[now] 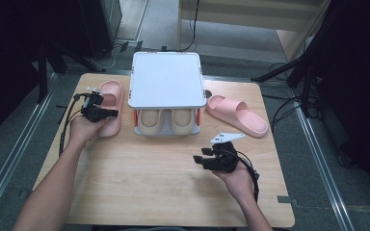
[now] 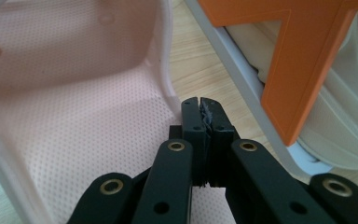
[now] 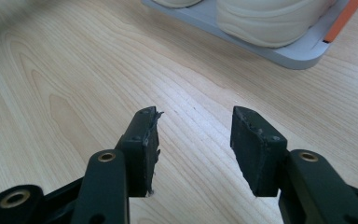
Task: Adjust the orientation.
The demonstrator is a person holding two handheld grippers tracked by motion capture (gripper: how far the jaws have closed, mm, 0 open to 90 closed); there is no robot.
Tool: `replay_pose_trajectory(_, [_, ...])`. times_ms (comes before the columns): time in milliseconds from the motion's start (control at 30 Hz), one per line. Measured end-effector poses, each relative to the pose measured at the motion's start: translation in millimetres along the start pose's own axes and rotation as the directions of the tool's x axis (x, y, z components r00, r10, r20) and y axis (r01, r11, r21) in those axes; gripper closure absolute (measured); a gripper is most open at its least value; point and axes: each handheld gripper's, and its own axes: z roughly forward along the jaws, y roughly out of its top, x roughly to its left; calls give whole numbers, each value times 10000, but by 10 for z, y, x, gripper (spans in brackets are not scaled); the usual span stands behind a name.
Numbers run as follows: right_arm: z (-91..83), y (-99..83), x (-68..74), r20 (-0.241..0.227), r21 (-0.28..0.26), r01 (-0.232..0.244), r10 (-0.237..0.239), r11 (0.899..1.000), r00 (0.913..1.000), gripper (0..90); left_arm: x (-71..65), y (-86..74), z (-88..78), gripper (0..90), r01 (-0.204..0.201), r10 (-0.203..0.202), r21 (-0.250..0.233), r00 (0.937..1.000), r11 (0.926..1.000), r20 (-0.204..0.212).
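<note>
Nearest the counter's front edge, toward its right corner, the right gripper hovers over bare wood with its jaws apart and nothing between them. Further in, by the left edge, the left gripper has its jaws pressed together on the thin side wall of the pale pink foam slide sandal, which lies lengthwise on the wooden counter just beside the two-tier grey shoe rack with orange posts. The rack stands at the middle of the back edge; a pair of cream slippers fills its lower shelf, and its flat top is bare. A second pink slide sandal lies to the rack's right, angled toward the right edge.

The pinch takes only a narrow strip of soft, pliable wall, so the sandal may sag, swing or slip out when lifted. The orange post sits close beside the jaws, so a sideways move could catch the sandal or gripper on it and shove the rack.
</note>
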Motion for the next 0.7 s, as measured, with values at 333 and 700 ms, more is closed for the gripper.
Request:
replay_pose_trajectory(333, [2, -7, 1, -61, 61, 45, -45, 10000, 10000, 520, 70, 14, -129, 820, 385, -381, -382, 9992, 9985, 118])
replay_pose_trajectory(700, [31, 26, 5, -151, 112, 90, -88, 9999, 9998, 516, 251, -26, -475, 582, 653, -676, -882, 9974, 9940, -234])
